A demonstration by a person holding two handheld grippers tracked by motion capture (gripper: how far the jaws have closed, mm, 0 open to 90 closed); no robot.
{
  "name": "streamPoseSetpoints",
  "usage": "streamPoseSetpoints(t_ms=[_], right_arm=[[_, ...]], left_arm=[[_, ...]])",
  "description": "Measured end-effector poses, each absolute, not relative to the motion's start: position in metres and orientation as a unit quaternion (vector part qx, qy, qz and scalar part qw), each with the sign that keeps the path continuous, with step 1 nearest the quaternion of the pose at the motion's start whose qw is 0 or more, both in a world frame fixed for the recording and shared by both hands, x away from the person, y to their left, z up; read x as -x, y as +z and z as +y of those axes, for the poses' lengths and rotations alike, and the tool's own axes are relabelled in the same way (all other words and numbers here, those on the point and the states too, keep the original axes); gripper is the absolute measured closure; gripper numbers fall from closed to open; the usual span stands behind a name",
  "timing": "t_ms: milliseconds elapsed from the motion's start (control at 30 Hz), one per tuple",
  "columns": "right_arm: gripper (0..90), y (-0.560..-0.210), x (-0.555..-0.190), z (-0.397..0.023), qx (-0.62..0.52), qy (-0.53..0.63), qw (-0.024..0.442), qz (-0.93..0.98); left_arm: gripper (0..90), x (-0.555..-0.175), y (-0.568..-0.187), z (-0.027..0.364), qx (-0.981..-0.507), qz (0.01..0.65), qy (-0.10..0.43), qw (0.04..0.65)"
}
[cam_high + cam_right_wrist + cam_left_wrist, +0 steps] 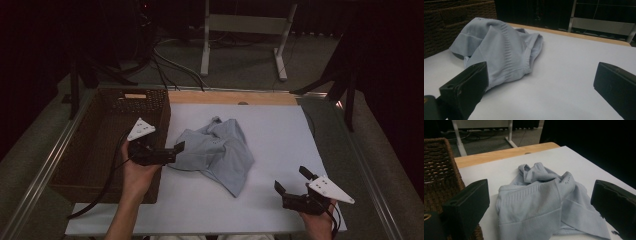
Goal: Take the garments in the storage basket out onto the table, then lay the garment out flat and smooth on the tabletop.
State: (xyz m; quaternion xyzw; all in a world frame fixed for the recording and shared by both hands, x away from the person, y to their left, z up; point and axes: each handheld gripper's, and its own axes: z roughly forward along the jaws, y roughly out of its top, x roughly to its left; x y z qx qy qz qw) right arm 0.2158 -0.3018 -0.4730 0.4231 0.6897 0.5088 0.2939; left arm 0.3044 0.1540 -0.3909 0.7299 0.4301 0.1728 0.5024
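So there's a crumpled pale blue garment [217,152] sitting roughly mid-surface [280,130], bunched up with one tail pointing toward 5 o'clock. The left hand-held gripper [176,151] is at the cloth's 9 o'clock edge, jaws spread wide, just beside the fabric or maybe brushing it, can't really tell. In the left gripper view the garment [541,205] sits right between those open jaws. The right hand-held gripper [291,183] is down at about 4 o'clock from the cloth, well apart from it, jaws wide too and empty. A dark wicker basket [107,145] sits at the surface's 9 o'clock side.
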Motion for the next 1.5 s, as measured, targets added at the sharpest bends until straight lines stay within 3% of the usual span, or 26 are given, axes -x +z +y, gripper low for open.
streamPoseSetpoints(t_ms=[933, 1500], right_arm=[[0.2, -0.475, -0.22, -0.298, -0.438, 0.512, 0.268, 0.688], [0.5, -0.472, -0.241, -0.254, -0.407, 0.496, 0.233, 0.731]], left_arm=[[3.7, -0.285, -0.4, 0.163, -0.711, 0.436, 0.162, 0.527], [3.8, -0.27, -0.407, 0.164, -0.714, 0.434, 0.171, 0.523]])
